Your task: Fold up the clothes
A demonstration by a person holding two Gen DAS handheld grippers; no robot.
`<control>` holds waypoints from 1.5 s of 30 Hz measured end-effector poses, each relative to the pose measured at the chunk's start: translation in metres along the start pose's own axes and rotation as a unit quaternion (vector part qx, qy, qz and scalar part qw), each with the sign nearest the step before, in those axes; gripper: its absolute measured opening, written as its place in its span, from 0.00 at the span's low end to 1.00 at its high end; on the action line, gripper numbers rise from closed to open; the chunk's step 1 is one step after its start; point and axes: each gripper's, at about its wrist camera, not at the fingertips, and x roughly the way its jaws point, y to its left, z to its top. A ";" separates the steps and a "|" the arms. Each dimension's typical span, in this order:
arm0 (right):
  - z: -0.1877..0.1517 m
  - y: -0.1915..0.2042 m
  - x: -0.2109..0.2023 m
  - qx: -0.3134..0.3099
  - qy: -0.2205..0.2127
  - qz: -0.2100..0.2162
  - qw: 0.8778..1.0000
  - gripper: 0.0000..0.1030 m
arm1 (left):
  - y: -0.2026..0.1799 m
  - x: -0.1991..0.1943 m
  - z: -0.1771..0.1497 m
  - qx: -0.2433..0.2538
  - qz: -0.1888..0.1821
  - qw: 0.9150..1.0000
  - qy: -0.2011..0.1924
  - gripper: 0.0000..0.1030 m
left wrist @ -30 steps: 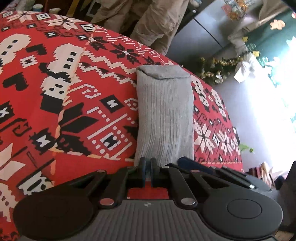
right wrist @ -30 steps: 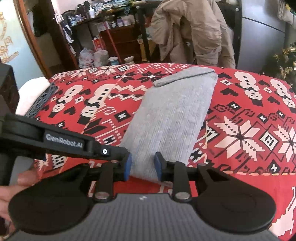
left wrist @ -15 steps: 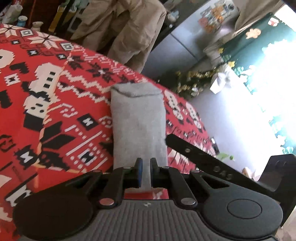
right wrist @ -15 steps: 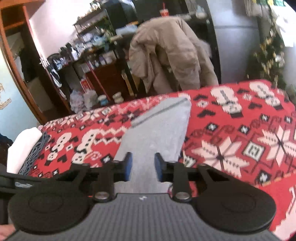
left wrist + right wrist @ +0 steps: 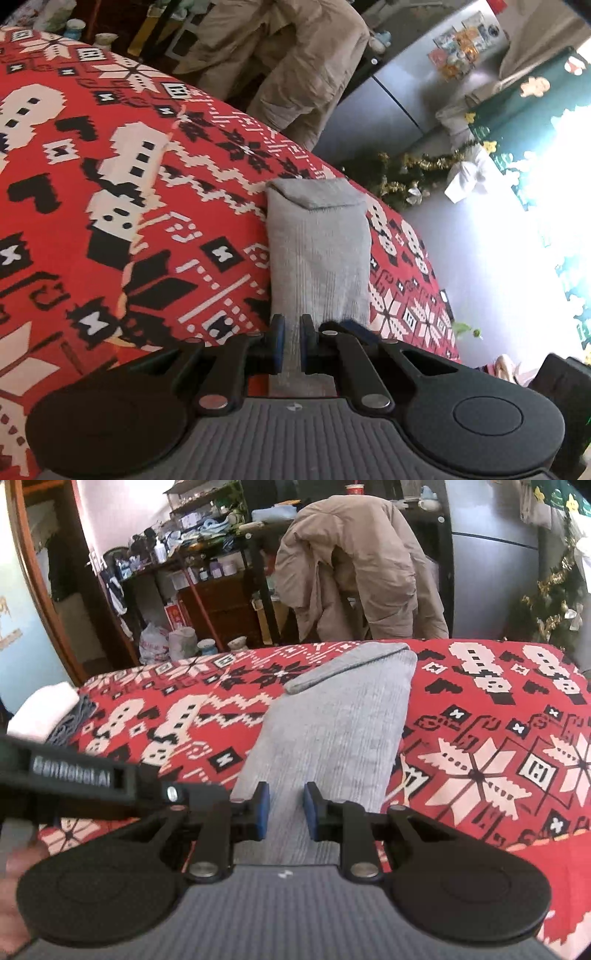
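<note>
A grey ribbed garment, folded into a long narrow strip, lies on a red patterned cloth. It also shows in the right wrist view. My left gripper is at the strip's near end with its jaws nearly together and grey fabric showing between them. My right gripper is at the same near end, jaws a little apart over the fabric. Whether either one pinches the cloth is not clear.
A beige jacket hangs on a chair behind the table. A white and grey folded stack sits at the left edge. The table's far right edge drops to the floor, with tinsel decoration beyond.
Both grippers lifted and tilted half a second ago, then came back down to the strip's near end. The left jaws have opened slightly, with grey fabric now between them.
</note>
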 end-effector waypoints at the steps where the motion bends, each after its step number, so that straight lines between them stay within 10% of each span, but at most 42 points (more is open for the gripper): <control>1: -0.001 0.003 -0.001 -0.005 0.004 -0.003 1.000 0.23 | -0.001 -0.001 0.000 0.001 0.000 1.000 -0.002 0.06; 13: -0.004 0.003 -0.014 -0.001 0.020 -0.029 0.999 0.24 | -0.012 0.000 -0.005 0.019 0.014 0.999 -0.024 0.23; 18: 0.003 -0.019 -0.024 0.043 -0.001 -0.042 0.998 0.51 | -0.013 0.003 -0.006 0.012 0.021 0.999 -0.035 0.35; 25: 0.007 -0.046 -0.030 0.080 -0.037 -0.073 0.993 0.54 | -0.018 0.010 -0.009 0.007 0.066 0.996 -0.052 0.45; 30: 0.005 -0.050 -0.024 0.066 -0.064 -0.106 0.990 0.92 | -0.024 0.015 -0.009 0.016 0.100 0.992 -0.072 0.45; 35: 0.003 -0.060 -0.018 0.090 -0.093 -0.023 0.991 0.99 | -0.032 0.014 -0.007 0.054 0.130 0.983 -0.114 0.76; 41: -0.001 -0.070 0.001 0.122 -0.094 -0.021 0.988 0.99 | -0.047 0.007 -0.002 0.130 0.186 0.958 -0.173 0.97; 45: -0.003 -0.080 0.014 0.153 -0.094 0.001 0.984 0.99 | -0.036 0.009 0.007 0.095 0.147 0.970 -0.171 0.97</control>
